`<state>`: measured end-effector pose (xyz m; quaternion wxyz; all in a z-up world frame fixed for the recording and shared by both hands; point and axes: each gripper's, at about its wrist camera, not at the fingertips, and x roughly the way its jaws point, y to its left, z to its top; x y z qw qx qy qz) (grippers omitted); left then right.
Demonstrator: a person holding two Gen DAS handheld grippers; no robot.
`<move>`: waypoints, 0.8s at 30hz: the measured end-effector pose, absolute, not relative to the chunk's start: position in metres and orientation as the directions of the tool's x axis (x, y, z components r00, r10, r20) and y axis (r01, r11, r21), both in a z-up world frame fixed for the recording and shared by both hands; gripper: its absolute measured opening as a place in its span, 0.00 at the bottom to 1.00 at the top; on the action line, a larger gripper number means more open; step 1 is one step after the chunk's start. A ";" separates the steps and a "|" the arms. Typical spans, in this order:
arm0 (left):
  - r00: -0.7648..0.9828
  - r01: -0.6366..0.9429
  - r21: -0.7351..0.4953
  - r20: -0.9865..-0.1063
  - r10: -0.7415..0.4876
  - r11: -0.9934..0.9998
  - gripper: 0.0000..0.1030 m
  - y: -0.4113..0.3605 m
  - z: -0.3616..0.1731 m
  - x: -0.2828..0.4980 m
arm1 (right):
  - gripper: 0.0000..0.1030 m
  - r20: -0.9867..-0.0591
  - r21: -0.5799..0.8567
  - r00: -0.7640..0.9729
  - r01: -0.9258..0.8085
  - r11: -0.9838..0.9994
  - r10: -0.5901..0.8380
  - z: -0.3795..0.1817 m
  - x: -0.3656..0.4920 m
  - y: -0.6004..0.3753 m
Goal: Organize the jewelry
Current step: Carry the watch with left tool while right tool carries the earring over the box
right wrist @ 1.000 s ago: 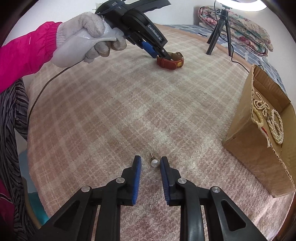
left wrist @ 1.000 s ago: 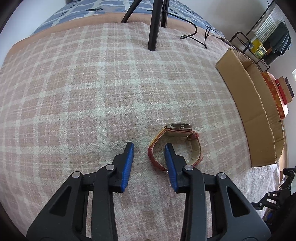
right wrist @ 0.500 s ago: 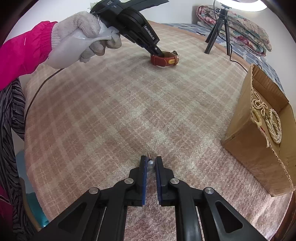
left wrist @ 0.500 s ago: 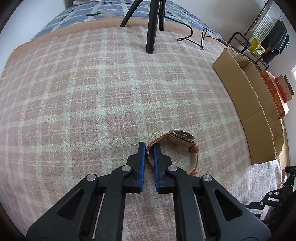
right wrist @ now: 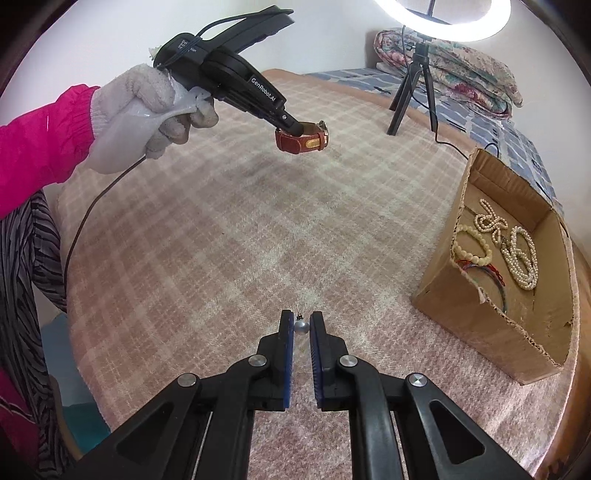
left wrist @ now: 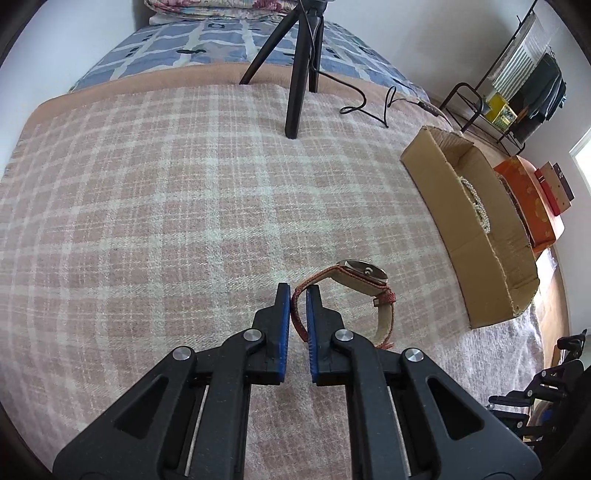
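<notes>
A wristwatch point(left wrist: 364, 275) with a red-brown leather strap hangs off the plaid blanket, its strap pinched between the blue pads of my left gripper point(left wrist: 297, 290), which is shut on it. The right wrist view shows the same watch point(right wrist: 303, 138) held up by that left gripper point(right wrist: 295, 129) in a gloved hand. My right gripper point(right wrist: 301, 317) is shut on a small pearl earring point(right wrist: 301, 326), whose pin sticks out past the fingertips, lifted just above the blanket. A cardboard box point(right wrist: 491, 332) at the right holds pearl necklaces point(right wrist: 521, 254) and bracelets.
A black tripod point(left wrist: 295, 74) with a cable stands at the far edge of the blanket, with a ring light point(right wrist: 443, 22) above it. A gloved hand and pink sleeve point(right wrist: 40, 144) are at left. An orange box point(left wrist: 528, 195) lies beyond the cardboard box point(left wrist: 443, 206).
Both grippers closed, the left on the watch strap and the right on the pearl earring. Both then rose, lifting the watch and the earring off the blanket.
</notes>
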<state>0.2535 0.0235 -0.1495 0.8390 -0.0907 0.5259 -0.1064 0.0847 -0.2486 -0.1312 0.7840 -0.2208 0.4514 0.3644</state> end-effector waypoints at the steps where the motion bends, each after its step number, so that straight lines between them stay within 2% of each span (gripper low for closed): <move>1: 0.429 0.086 -0.267 -0.860 -0.278 0.960 0.06 0.023 -0.146 0.253 | 0.06 -0.865 -0.019 0.334 -0.768 0.640 0.375 -0.128 0.084 -0.250; 13: 0.477 0.137 -0.305 -0.813 -0.333 0.942 0.06 0.001 -0.111 0.253 | 0.06 -0.805 -0.032 0.432 -0.716 0.698 0.407 -0.087 0.093 -0.276; 24: 0.507 0.221 -0.305 -0.775 -0.377 0.926 0.06 -0.039 -0.080 0.261 | 0.06 -0.772 -0.035 0.528 -0.591 0.806 0.353 -0.065 0.115 -0.310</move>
